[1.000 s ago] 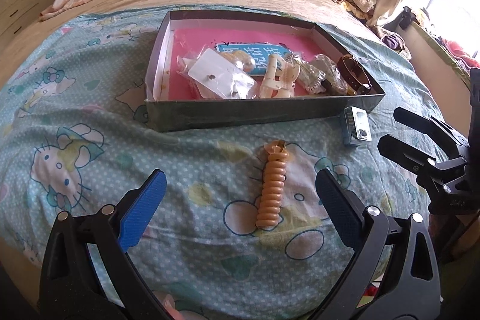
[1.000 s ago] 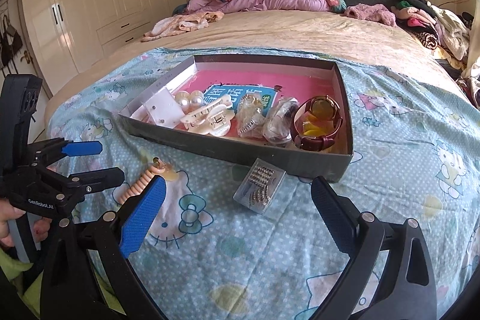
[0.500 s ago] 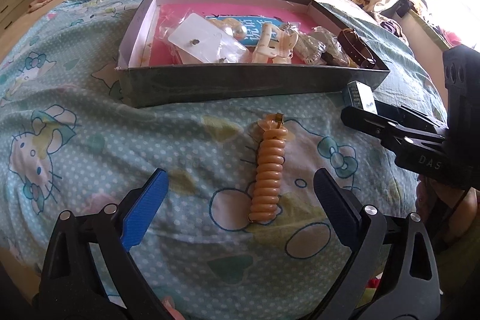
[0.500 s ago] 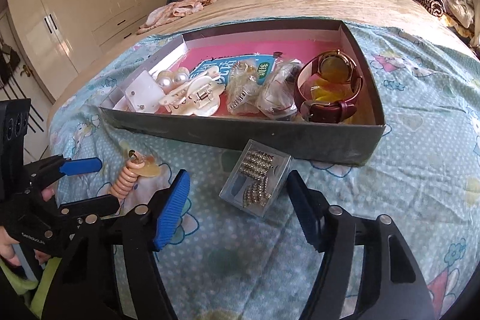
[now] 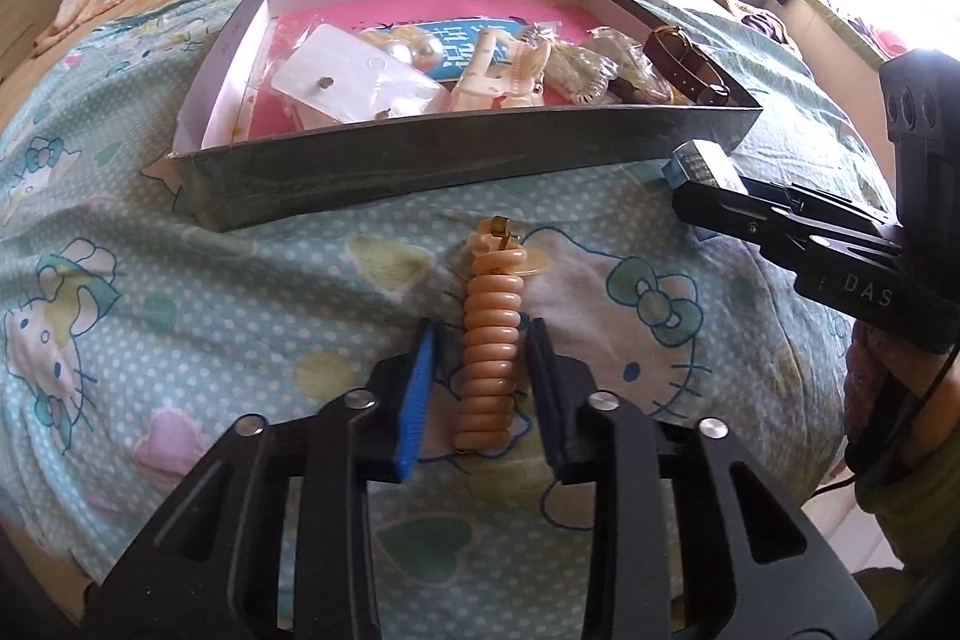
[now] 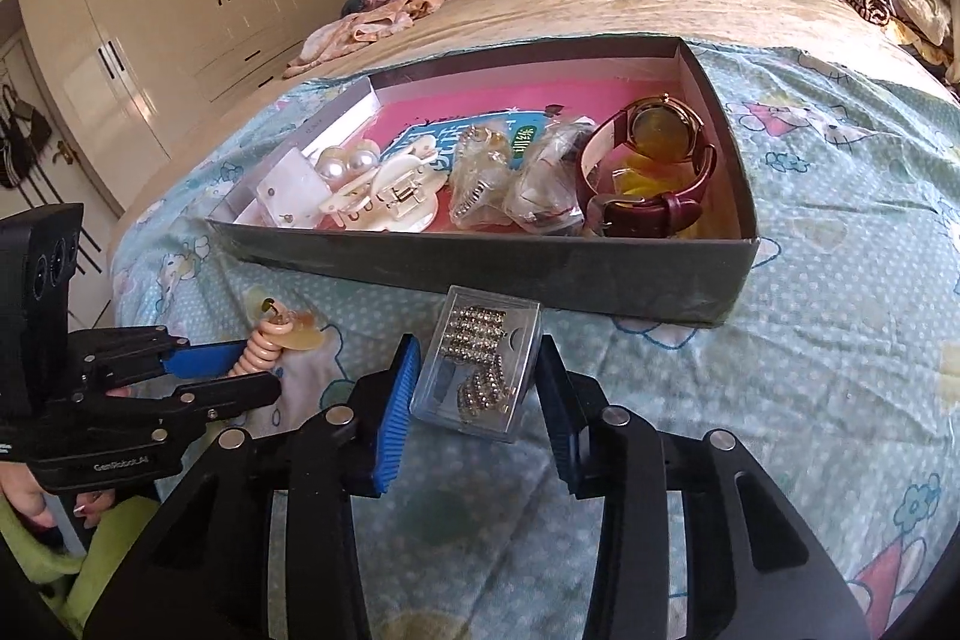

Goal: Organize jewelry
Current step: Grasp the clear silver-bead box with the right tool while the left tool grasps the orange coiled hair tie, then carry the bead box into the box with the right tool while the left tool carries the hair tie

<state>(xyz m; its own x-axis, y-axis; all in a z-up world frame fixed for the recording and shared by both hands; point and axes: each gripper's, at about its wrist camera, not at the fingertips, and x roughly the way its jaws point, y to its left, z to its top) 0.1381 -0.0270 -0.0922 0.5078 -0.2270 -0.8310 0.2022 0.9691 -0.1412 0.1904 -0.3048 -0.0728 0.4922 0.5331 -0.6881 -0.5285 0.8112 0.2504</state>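
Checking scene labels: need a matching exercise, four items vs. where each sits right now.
Items:
1. coil hair tie
2. clear case of rhinestone pieces
3. watch
4. pearl pair

Places:
A. in the box, right end
B. on the bedspread between the right tongs
C. in the box, left part
D. on the bedspread between the left tongs

Pairs: 1-D, 2-B, 3-A, 4-C

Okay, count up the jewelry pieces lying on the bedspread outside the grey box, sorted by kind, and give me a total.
Peach coiled spiral hair tie: 1
Clear plastic case of rhinestone pieces: 1
Total outside the shallow grey cardboard box: 2
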